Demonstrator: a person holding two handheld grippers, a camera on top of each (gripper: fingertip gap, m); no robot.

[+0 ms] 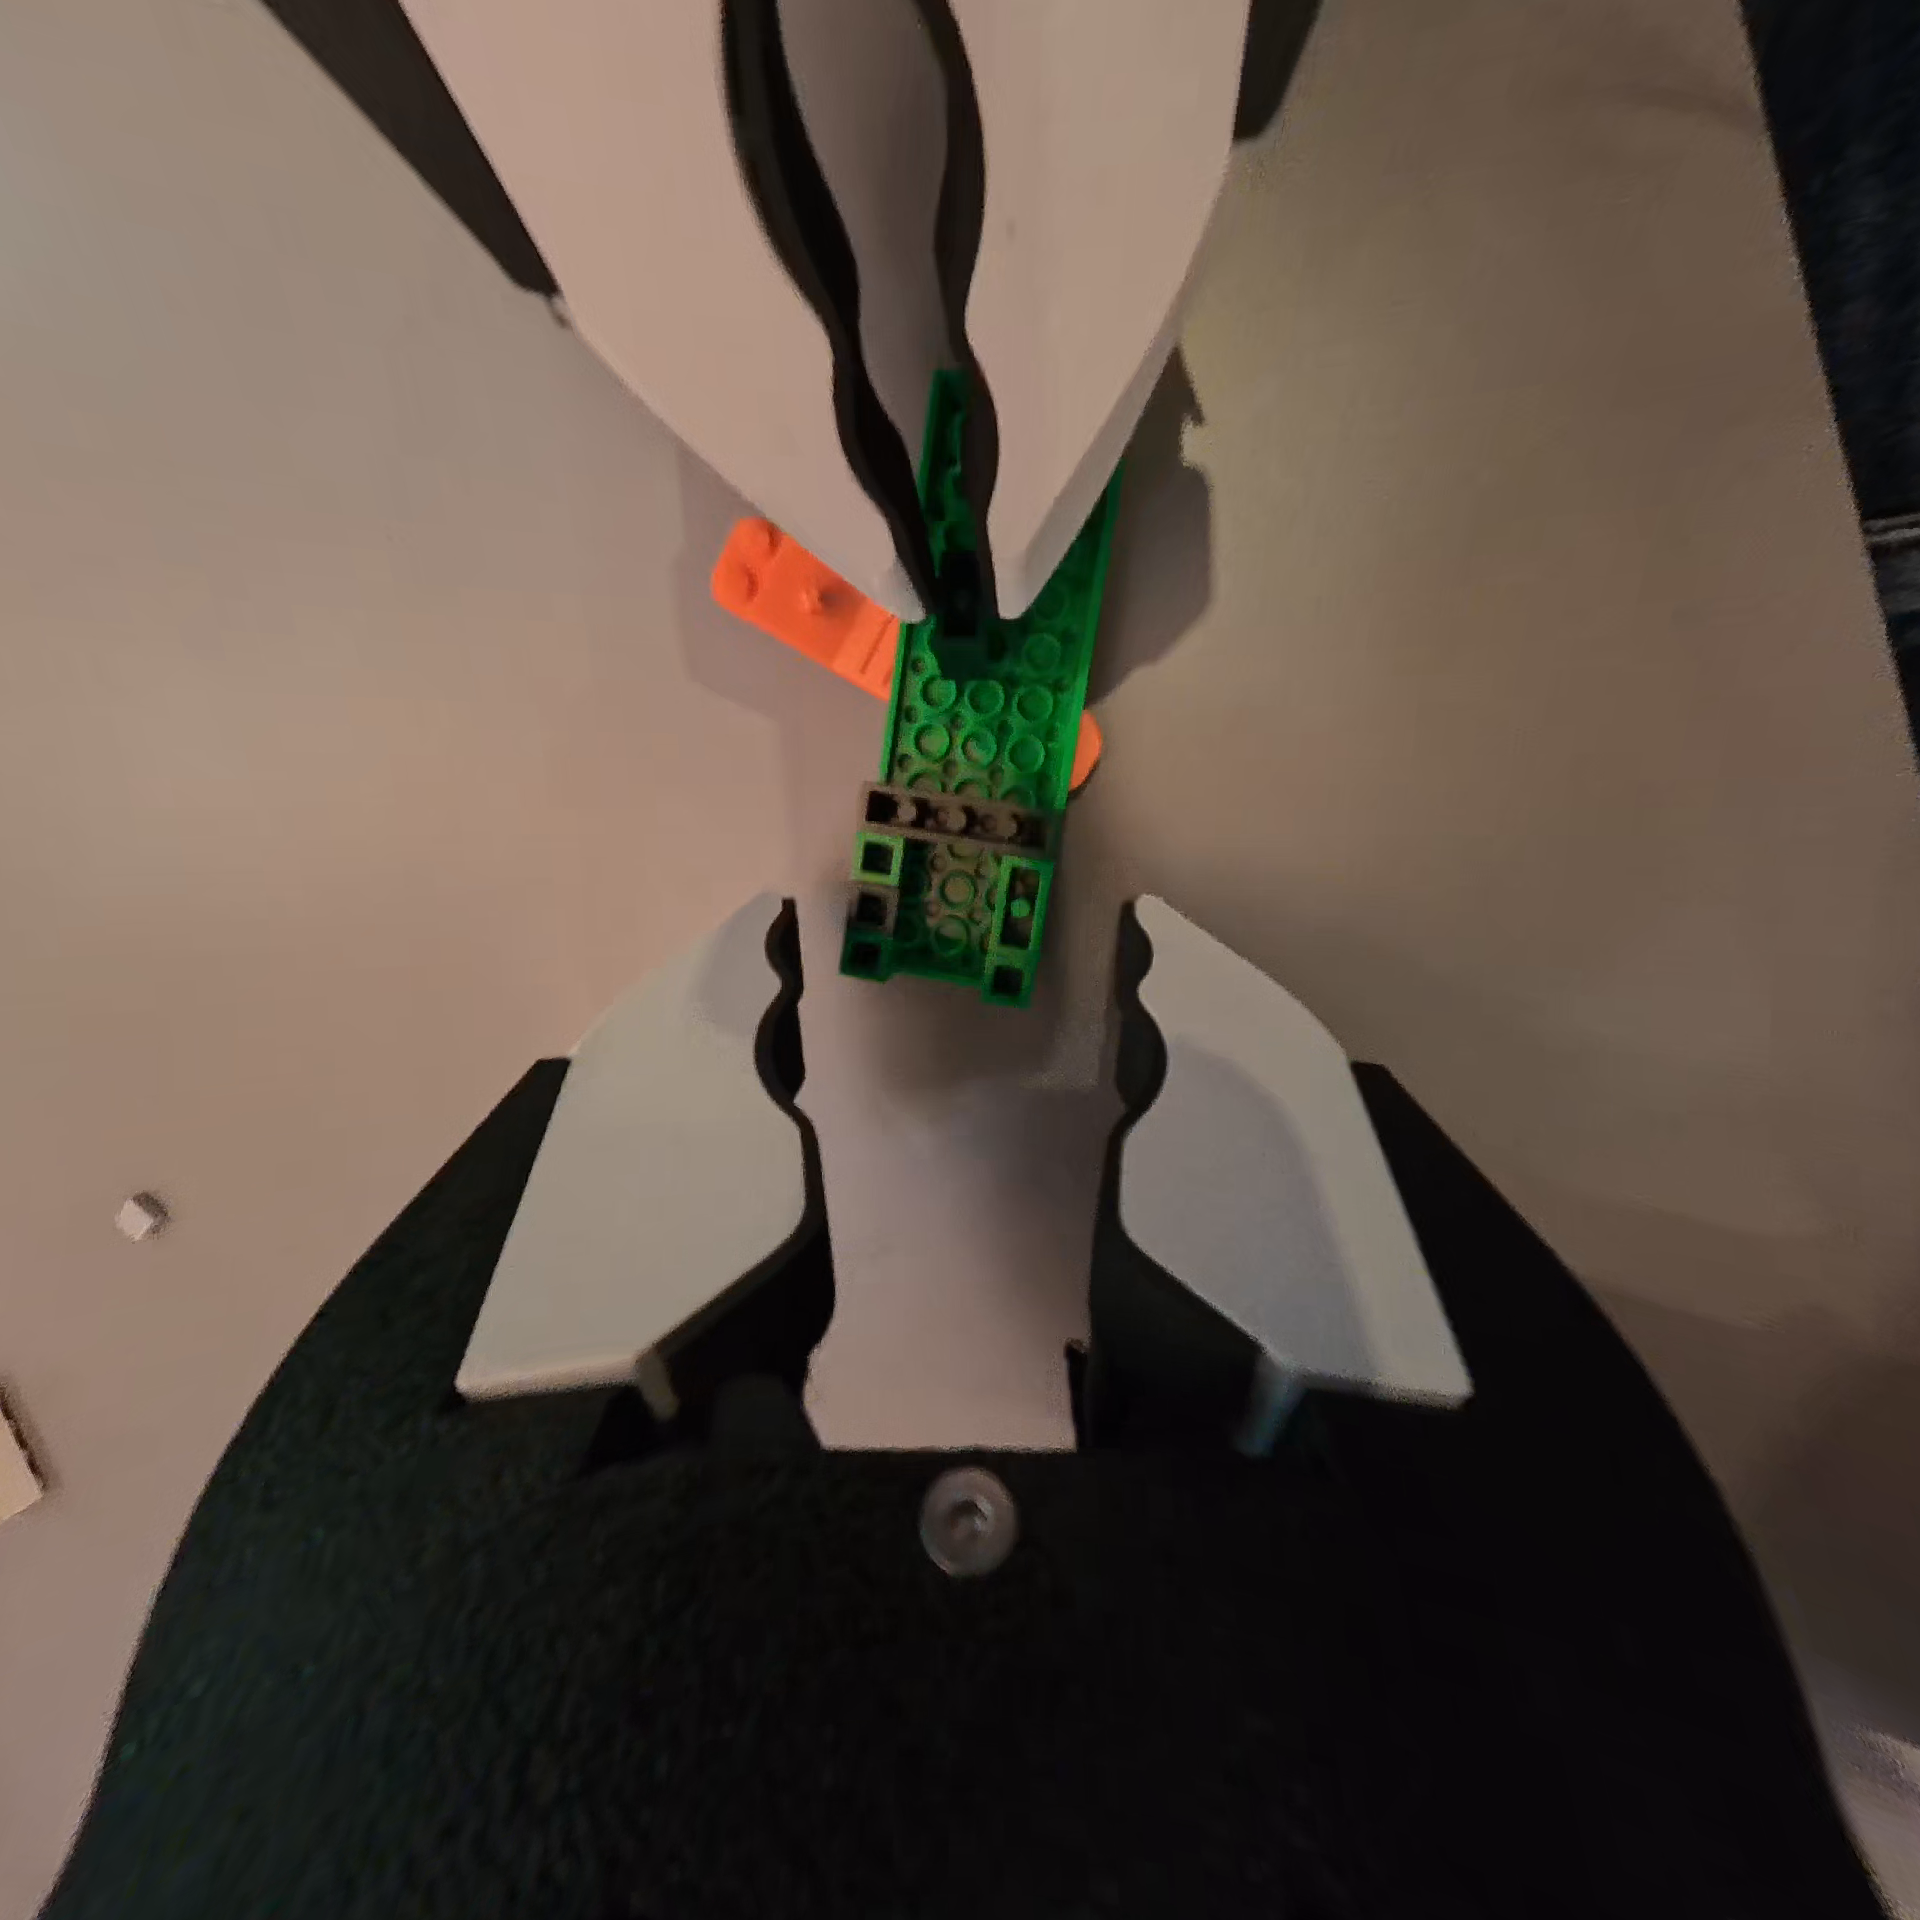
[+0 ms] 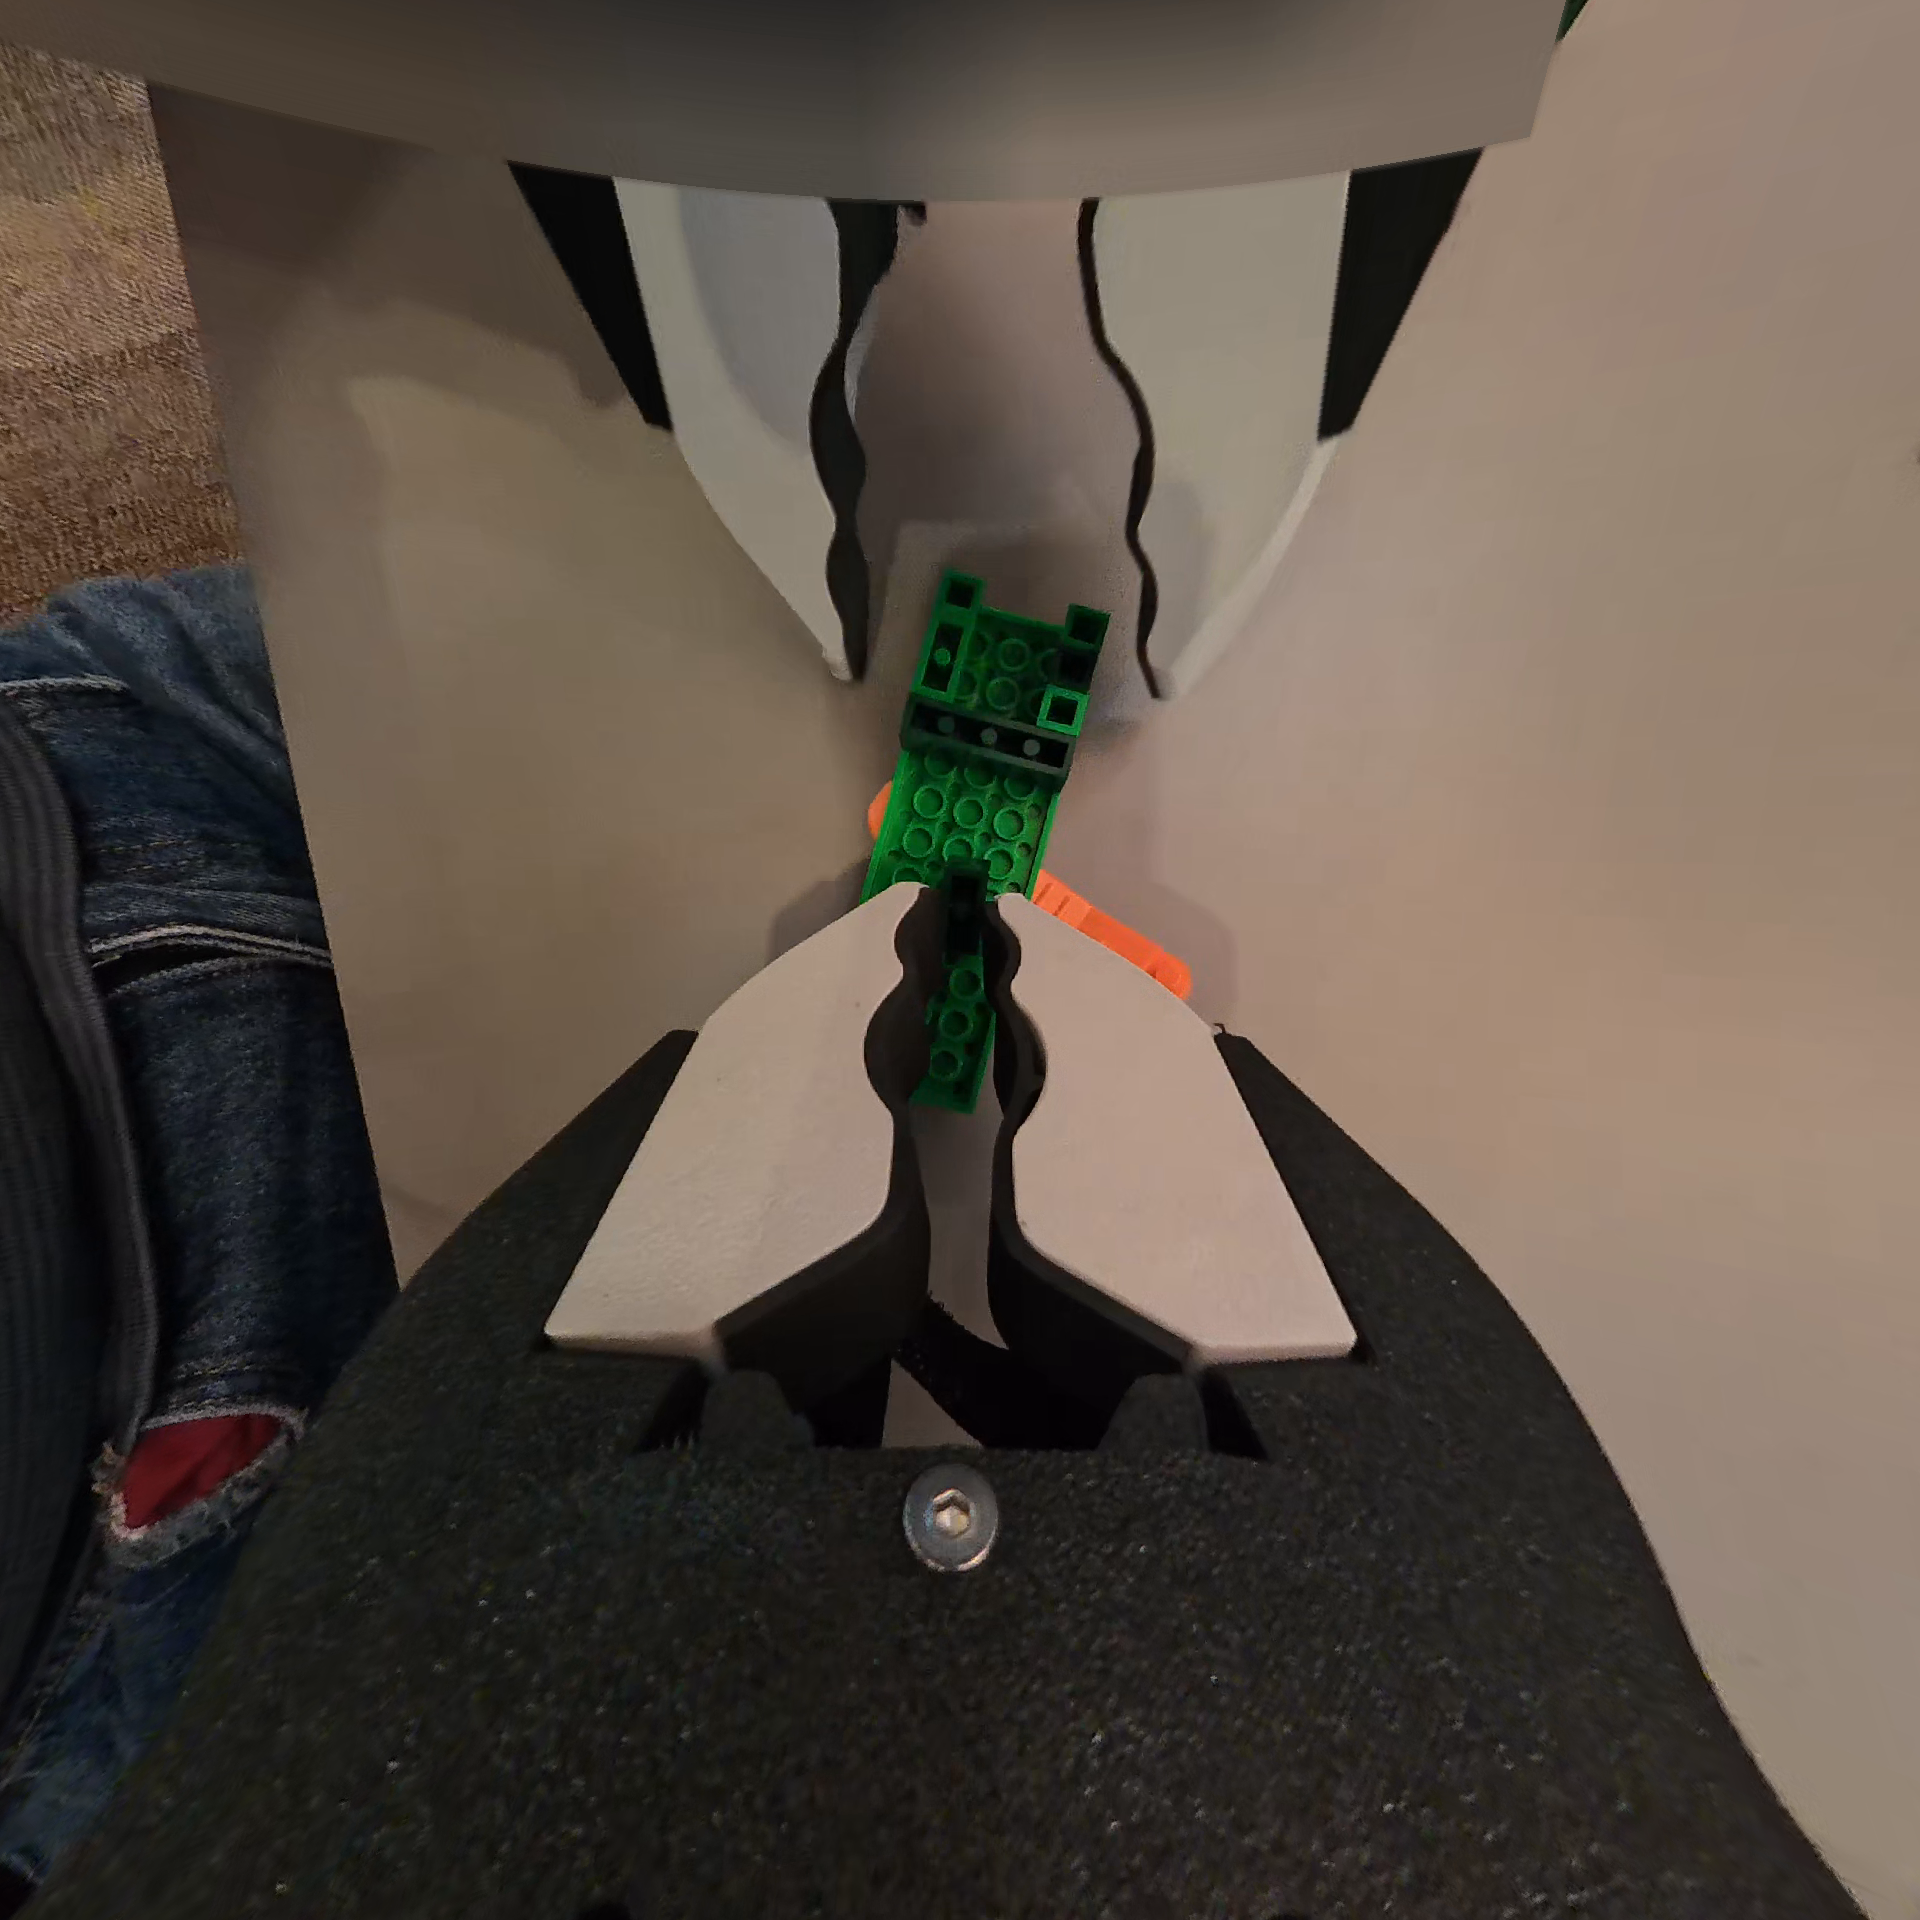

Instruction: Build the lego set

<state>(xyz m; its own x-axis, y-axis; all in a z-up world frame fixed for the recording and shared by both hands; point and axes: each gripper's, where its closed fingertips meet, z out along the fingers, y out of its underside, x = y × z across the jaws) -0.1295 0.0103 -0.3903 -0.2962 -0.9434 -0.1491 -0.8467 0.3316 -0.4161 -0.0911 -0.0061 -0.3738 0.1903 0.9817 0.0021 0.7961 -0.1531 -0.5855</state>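
Note:
A long green lego build [image 1: 977,727] with a grey cross brick lies on the pale table [image 1: 312,727], underside studs-holes facing up. An orange lego piece [image 1: 790,592] lies crosswise under it. My right gripper [image 1: 956,613] comes in from the far side and is shut on the build's far end, where a small black part sits. In the right wrist view the right gripper [image 2: 961,899] pinches the green build [image 2: 977,821], with the orange piece [image 2: 1122,935] beside it. My left gripper [image 1: 956,914] is open, its tips on either side of the build's near end; it also shows opposite [image 2: 997,675].
A small white cube [image 1: 140,1216] and a tan object [image 1: 16,1455] lie at the table's left. A person's leg in jeans [image 2: 187,935] is beside the table edge, with brown carpet [image 2: 83,312] beyond. About 5 cm separates my left fingertips from my right.

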